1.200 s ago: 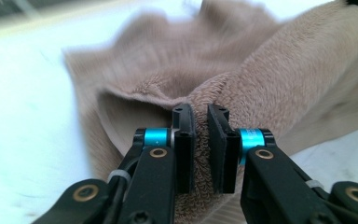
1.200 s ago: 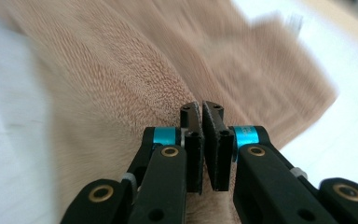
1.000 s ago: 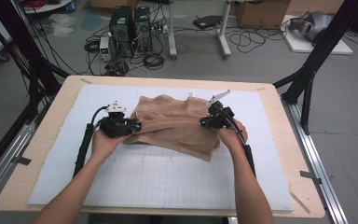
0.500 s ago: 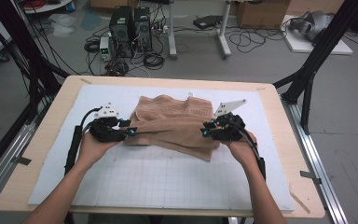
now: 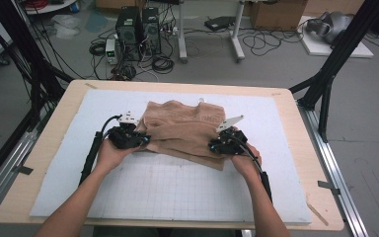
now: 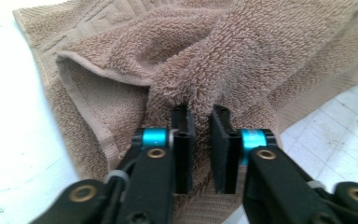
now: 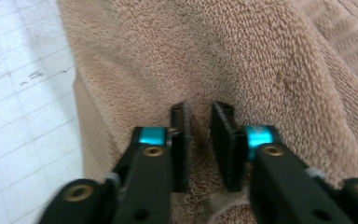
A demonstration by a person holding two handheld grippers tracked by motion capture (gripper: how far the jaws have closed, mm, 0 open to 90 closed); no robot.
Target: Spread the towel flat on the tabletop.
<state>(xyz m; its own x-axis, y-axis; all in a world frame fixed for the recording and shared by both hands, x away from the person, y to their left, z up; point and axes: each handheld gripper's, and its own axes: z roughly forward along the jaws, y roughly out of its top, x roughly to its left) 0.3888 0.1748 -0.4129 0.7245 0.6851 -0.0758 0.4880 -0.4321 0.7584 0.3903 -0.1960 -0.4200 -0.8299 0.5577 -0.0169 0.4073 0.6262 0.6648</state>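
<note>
Towel [image 6: 242, 51] cut off by top edge in my left gripper view; right gripper view blurred; towel underside hidden.

Both grippers — left gripper [image 5: 144, 139], right gripper [image 5: 212, 146] — have just closed, seemingly pinching the towel [image 5: 187, 126]; hands slid nearer the person.

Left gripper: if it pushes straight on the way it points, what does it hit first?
The towel. The left gripper already has a raised fold of it between its nearly shut jaws, so going on would likely just bunch more terry ahead; how deep the fold runs is unclear.
</note>
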